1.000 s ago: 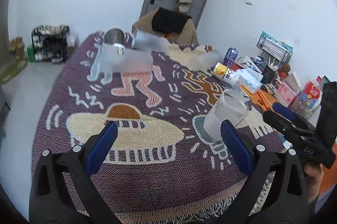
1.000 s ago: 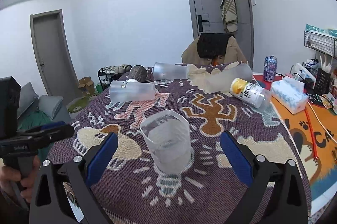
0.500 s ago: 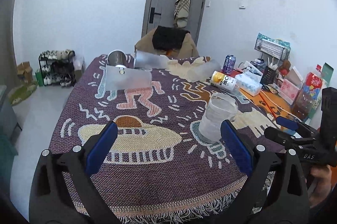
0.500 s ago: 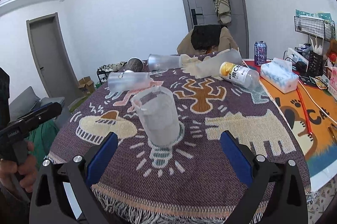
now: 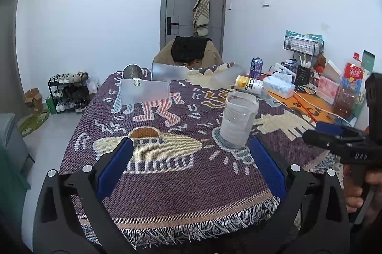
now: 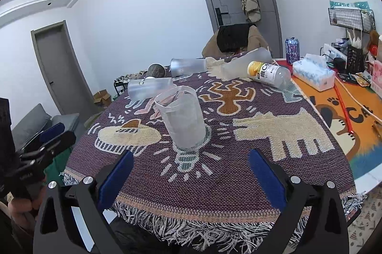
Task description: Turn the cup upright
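Note:
A clear plastic cup [image 5: 238,119] stands upright, mouth up, on the purple patterned cloth [image 5: 191,173]; it also shows in the right wrist view [image 6: 182,120]. My left gripper [image 5: 189,167] is open and empty, low at the table's near edge, short of the cup. My right gripper [image 6: 191,174] is open and empty, also back from the cup at the fringe edge. Each gripper shows in the other's view, the right one [image 5: 339,139] at the right, the left one [image 6: 45,142] at the left.
Several frosted cups [image 5: 144,93] and a dark tumbler [image 5: 132,71] lie on their sides farther back. A lying bottle [image 6: 268,74], a tissue box [image 6: 312,75], a can [image 6: 292,50] and a wire rack [image 6: 349,15] are at the right. A chair [image 5: 191,52] stands behind the table.
Both grippers have pulled back and down from the upright cup toward the table's near edge. The cup has stayed standing in place.

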A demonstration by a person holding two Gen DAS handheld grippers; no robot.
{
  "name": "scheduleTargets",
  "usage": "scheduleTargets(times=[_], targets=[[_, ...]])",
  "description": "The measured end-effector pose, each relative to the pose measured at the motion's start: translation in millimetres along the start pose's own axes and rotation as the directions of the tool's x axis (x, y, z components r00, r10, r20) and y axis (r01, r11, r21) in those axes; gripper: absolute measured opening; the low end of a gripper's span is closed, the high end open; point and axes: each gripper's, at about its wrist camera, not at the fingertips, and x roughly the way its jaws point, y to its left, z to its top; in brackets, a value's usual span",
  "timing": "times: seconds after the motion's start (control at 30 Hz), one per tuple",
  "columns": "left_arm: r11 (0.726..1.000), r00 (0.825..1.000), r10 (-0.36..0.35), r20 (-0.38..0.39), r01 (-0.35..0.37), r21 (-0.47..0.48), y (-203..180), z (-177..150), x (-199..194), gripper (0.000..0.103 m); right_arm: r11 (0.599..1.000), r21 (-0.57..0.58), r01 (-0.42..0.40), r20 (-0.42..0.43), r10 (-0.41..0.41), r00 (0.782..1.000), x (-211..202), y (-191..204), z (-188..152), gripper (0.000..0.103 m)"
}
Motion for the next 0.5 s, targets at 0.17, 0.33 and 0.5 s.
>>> scheduleTargets(times=[0.17, 0.33, 0.5], targets=[[1.0, 1.0, 0.018, -0.014, -0.018, 0.004, 3.6, -5.8, -3.5, 0.097, 1.0, -0.015, 0.007, 0.005, -0.007, 1.0, -4.7, 1.7, -3.8, 0.095], [1.0, 1.0, 0.013, 0.002, -0.013, 0.0, 7.4, -5.4, -9.2, 0.097, 1.0, -0.017, 0.012, 0.006, -0.012, 1.0, -4.3, 1.6, -5.1, 0.095], [1.0, 1.0, 0.02, 0.019, -0.02, -0.007, 9.4, -6.2, -12.5, 0.097, 1.0, -0.015, 0.015, 0.005, -0.015, 1.0, -2.4, 2.0, -5.7, 0.095]])
